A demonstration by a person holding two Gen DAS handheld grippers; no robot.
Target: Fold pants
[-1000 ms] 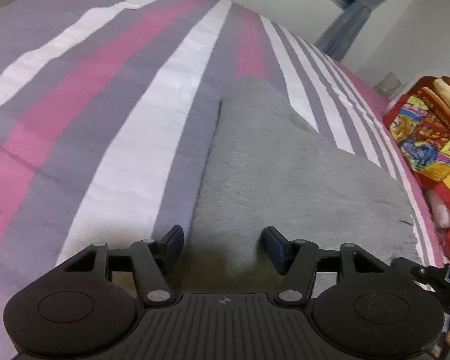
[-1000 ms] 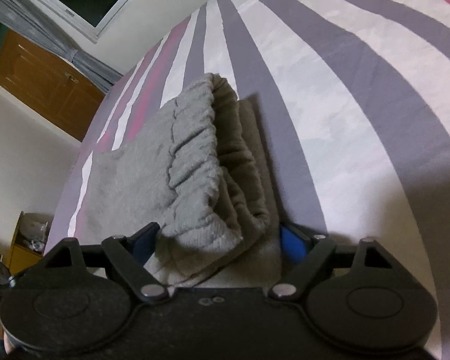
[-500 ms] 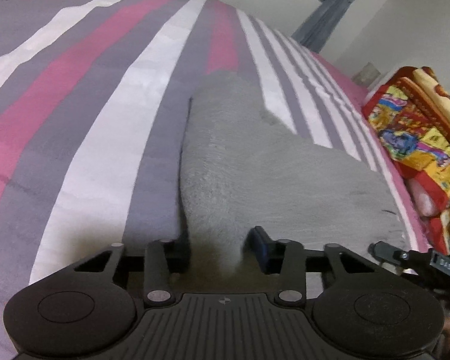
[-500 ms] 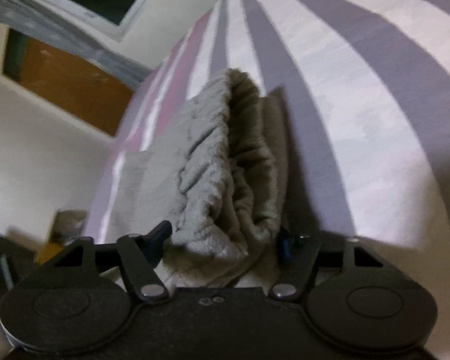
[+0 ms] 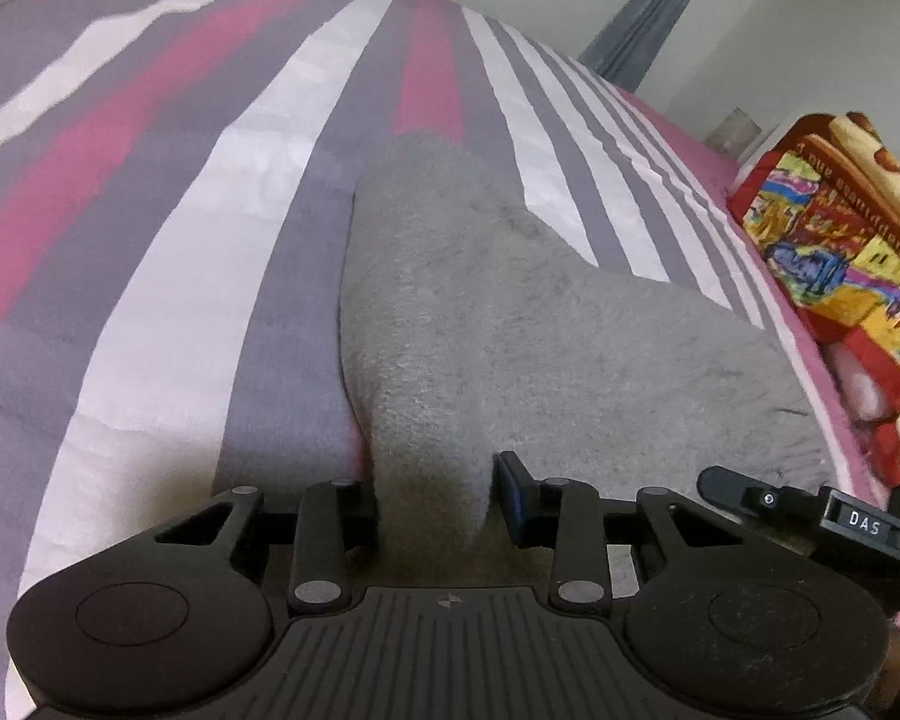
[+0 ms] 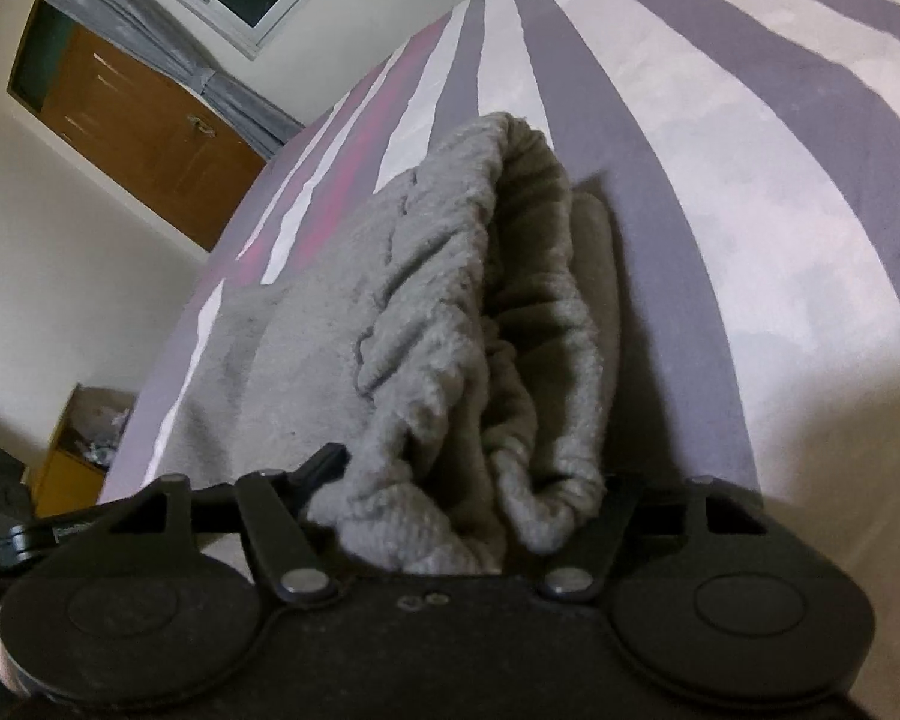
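1. The striped bed cover (image 5: 258, 192) carries the grey pants (image 5: 510, 324), whose long axis runs roughly along the stripes, away from both grippers.
2. Only the right wrist view shows the gathered waistband (image 6: 510, 312); only the left shows a colourful blanket (image 5: 840, 240) beside the pants.
3. The left gripper (image 5: 435, 492) pinches a raised fold.
4. The right gripper (image 6: 474, 480) clamps the waistband.

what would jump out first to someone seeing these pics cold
The grey pants lie mid-bed on the pink, white and grey striped bedspread, pinched by the left gripper and, at the bunched waistband, the right gripper. A bright multicoloured blanket sits at the bed's right edge.
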